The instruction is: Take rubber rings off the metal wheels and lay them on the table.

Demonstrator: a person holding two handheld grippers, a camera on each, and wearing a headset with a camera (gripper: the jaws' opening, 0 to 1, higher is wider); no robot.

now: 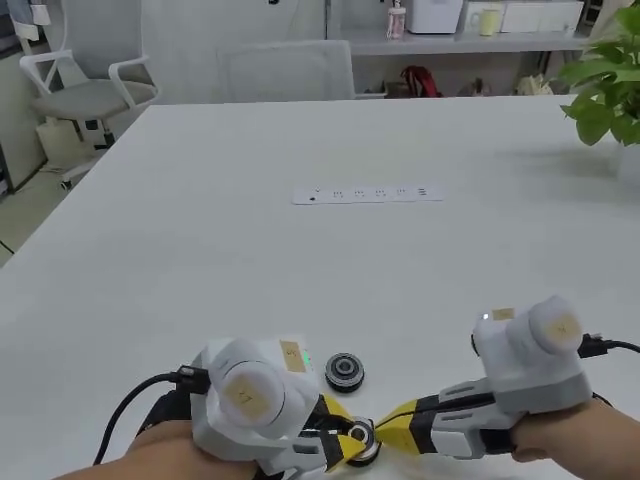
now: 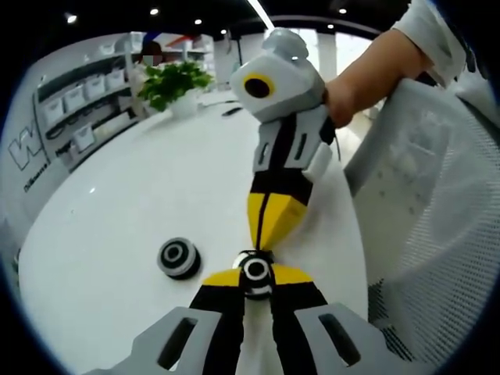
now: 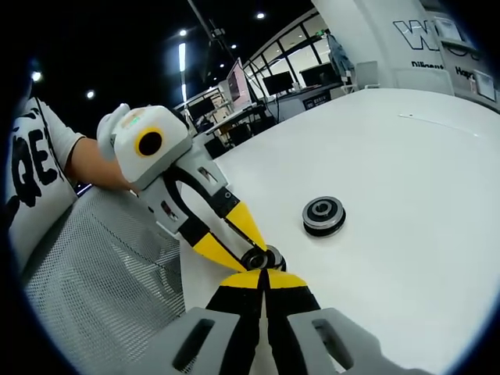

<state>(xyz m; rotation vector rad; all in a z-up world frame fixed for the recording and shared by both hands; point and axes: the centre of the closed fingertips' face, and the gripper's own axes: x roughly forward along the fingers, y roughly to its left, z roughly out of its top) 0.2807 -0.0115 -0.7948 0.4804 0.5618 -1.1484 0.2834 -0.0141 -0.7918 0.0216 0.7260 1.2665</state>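
A small metal wheel [image 1: 361,438] with a black rubber ring is held just above the near edge of the white table [image 1: 300,260]. My left gripper [image 1: 348,447] is shut on this wheel [image 2: 255,270], one yellow tip on each side. My right gripper [image 1: 385,428] comes in from the opposite side, its jaws pressed together at the rim of the wheel [image 3: 262,258], apparently pinching the rubber ring. A second wheel [image 1: 345,370] with its black ring on lies flat on the table just beyond; the left gripper view has this second wheel [image 2: 178,258] to the left, the right gripper view has it [image 3: 324,215] to the right.
A white power strip [image 1: 367,193] lies across the middle of the table. A green plant [image 1: 605,90] stands at the far right edge. White chairs [image 1: 85,85] stand beyond the far left corner. A mesh chair [image 2: 437,219] sits close by the near edge.
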